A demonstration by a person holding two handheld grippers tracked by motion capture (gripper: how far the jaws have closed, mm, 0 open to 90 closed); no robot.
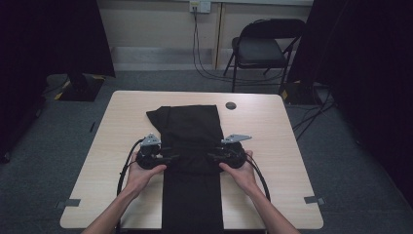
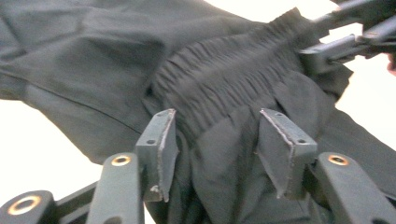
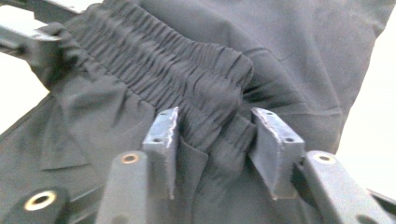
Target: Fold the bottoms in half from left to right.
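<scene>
pale wood table (image 1: 272,146) bears black trousers (image 1: 191,131); left gripper (image 2: 217,140) and right gripper (image 3: 215,140) spread.

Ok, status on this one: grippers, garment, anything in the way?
Left gripper, right gripper: both open, waistband between the fingers. Black trousers folded on the table, elastic waistband bunched. Nothing in the way.

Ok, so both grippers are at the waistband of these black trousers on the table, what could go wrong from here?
1. Both grippers, the left gripper and the right gripper, have fabric bunched between jaws that stand apart, so the elastic waistband could slip out if lifted now.
2. The black trousers hang over the near edge of the table; their weight might drag the folded part off.
3. Closing on bunched cloth may catch extra layers and spoil the fold.
</scene>
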